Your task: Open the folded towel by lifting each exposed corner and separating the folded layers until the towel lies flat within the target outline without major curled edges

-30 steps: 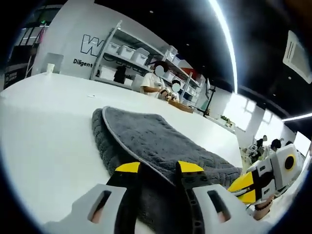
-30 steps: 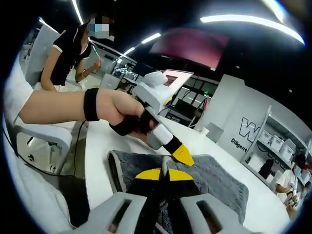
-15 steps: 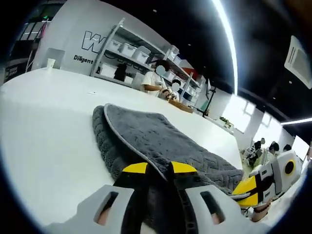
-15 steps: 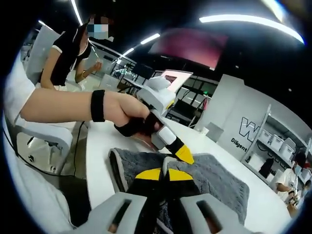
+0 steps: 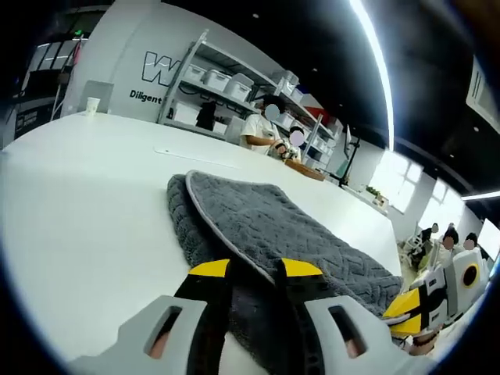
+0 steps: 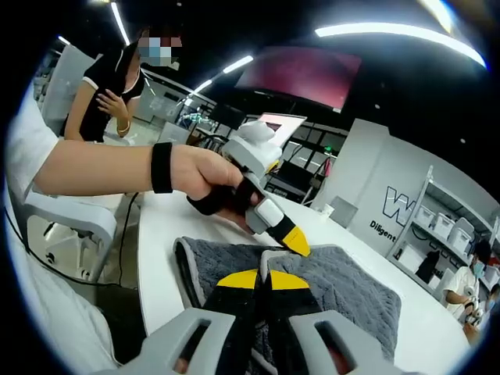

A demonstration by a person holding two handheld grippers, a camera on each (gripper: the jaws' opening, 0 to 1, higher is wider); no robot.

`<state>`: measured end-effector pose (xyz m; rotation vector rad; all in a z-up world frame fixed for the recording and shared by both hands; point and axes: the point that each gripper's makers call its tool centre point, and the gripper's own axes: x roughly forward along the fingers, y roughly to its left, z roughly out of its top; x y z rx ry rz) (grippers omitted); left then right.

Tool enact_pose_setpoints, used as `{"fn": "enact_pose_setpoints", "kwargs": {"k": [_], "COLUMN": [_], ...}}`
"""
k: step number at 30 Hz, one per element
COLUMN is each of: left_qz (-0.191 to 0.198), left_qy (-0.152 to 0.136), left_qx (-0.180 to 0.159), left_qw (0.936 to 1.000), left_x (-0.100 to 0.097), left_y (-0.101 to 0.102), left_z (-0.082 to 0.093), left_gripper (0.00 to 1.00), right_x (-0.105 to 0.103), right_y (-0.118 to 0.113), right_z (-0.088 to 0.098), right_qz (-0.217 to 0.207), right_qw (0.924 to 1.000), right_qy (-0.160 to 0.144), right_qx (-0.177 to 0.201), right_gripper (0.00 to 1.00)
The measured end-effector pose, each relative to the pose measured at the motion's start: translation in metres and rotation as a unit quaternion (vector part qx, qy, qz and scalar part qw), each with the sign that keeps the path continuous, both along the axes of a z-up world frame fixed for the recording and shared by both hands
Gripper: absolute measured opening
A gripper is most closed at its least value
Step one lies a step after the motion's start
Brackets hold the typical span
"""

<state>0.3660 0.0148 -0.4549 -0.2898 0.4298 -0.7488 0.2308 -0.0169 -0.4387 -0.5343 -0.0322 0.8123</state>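
A dark grey folded towel (image 5: 266, 223) lies on the white table (image 5: 86, 195). Its upper layer has a pale bound edge that runs down between my left gripper's (image 5: 255, 269) yellow-tipped jaws, which are shut on that layer at the near corner. In the right gripper view the towel (image 6: 344, 285) stretches away to the right. There my right gripper (image 6: 263, 277) is shut on the towel's near edge, tips almost touching. A hand holds the left gripper (image 6: 299, 248) just above and beyond it, on the same end of the towel. The right gripper (image 5: 394, 312) enters the left gripper view at the lower right.
A paper cup (image 5: 92, 104) stands at the table's far left edge. Shelves with white bins (image 5: 211, 82) and people stand behind the table. A white chair (image 6: 66, 219) and a standing person (image 6: 113, 86) are beside the table's near end.
The left jaws drew closer together on the towel's edge, then spread slightly. The hand with the left gripper has shifted slightly. The right gripper stays shut on the towel.
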Motion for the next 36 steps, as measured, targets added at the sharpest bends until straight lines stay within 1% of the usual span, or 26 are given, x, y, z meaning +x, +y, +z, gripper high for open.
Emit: {"fn": "enact_pose_setpoints", "kwargs": {"k": [4,6,8,12,15,21,24,30,32,36], "left_qz": [-0.005,-0.002,-0.003,0.002,0.007,0.013,0.013,0.011,0.011,0.015], "left_qy": [0.003,0.009,0.009,0.009,0.011,0.006,0.008,0.001,-0.004,0.000], "left_qx": [0.009,0.005,0.009,0.018,0.015,0.023,0.023,0.024,0.029,0.033], "left_qw": [0.9999,0.9999,0.9999,0.9998,0.9998,0.9996,0.9996,0.9997,0.9995,0.9993], "left_x": [0.001,0.004,0.005,0.010,0.013,0.019,0.020,0.021,0.022,0.027], "left_y": [-0.002,-0.002,-0.004,-0.003,-0.003,-0.001,-0.001,-0.004,-0.005,-0.002], "left_z": [-0.004,-0.005,-0.005,-0.005,-0.005,-0.005,-0.006,-0.006,-0.006,-0.008], "left_gripper": [0.19,0.19,0.19,0.19,0.19,0.19,0.18,0.15,0.16,0.16], "right_x": [-0.001,0.000,-0.001,-0.001,-0.001,-0.001,-0.001,-0.002,-0.003,-0.003], "right_y": [-0.001,-0.001,-0.001,-0.002,-0.002,-0.001,-0.001,0.001,0.002,0.001], "right_z": [-0.001,0.000,0.000,-0.001,-0.001,-0.001,-0.002,-0.001,-0.001,-0.002], "right_qz": [0.000,-0.001,-0.001,0.000,0.002,0.002,0.003,0.004,0.005,0.004], "right_qw": [1.0000,1.0000,1.0000,1.0000,1.0000,1.0000,1.0000,1.0000,1.0000,1.0000], "right_qy": [0.000,-0.001,-0.002,-0.001,-0.001,-0.001,-0.001,-0.002,-0.004,-0.004], "right_qx": [-0.001,-0.001,-0.001,0.000,0.000,-0.001,-0.003,-0.003,-0.005,-0.006], "right_gripper": [0.00,0.00,0.00,0.00,0.00,0.00,0.00,0.00,0.00,0.00]}}
